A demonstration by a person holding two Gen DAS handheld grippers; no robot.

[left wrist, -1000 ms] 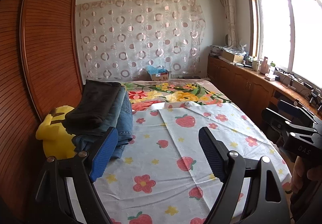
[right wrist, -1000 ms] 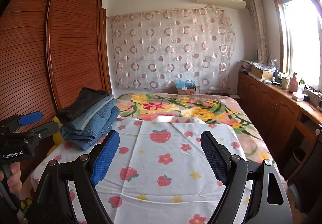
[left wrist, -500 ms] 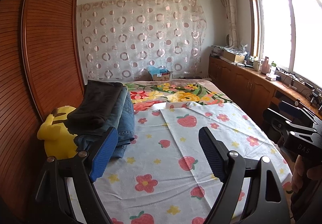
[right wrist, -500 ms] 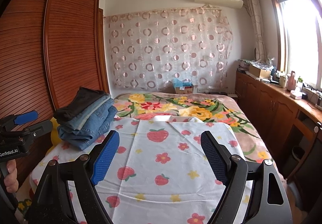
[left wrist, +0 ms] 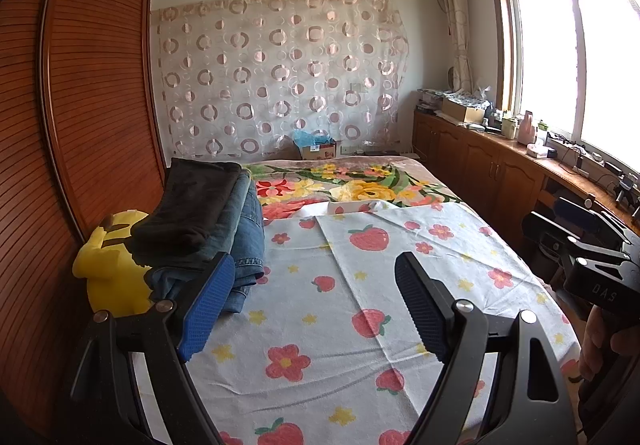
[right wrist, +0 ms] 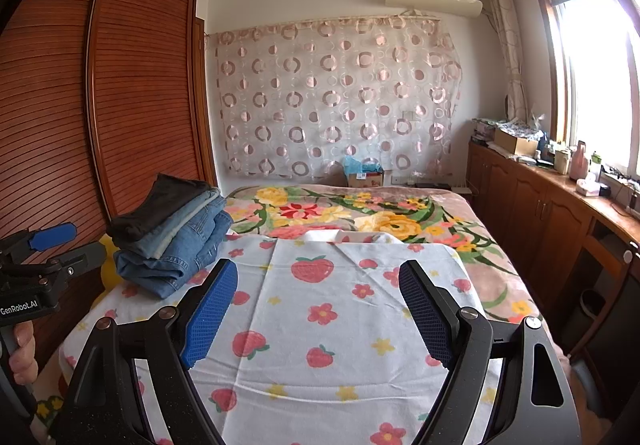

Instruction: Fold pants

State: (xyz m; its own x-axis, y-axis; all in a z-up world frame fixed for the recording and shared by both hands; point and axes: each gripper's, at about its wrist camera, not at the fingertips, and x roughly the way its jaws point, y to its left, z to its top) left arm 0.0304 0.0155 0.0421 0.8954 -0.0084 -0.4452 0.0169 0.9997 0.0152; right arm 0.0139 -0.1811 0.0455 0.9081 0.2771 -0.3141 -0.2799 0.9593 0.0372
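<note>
A stack of folded pants (left wrist: 216,221), dark pair on top of blue jeans, lies on the left side of the bed; it also shows in the right wrist view (right wrist: 172,229). My left gripper (left wrist: 316,301) is open and empty, held above the strawberry-print sheet (left wrist: 320,325), just right of the stack. My right gripper (right wrist: 318,309) is open and empty above the same sheet (right wrist: 320,325). Each gripper shows at the edge of the other's view: the right one (left wrist: 580,245), the left one (right wrist: 48,245).
A yellow plush toy (left wrist: 108,269) sits between the stack and the wooden wardrobe (left wrist: 80,105). A floral blanket (right wrist: 360,213) covers the far bed. Wooden cabinets (right wrist: 540,213) with clutter run along the window side. A cardboard box (right wrist: 362,175) stands by the curtain.
Both views have shifted slightly; the grippers have drifted a little while staying open. The pants stack has not moved.
</note>
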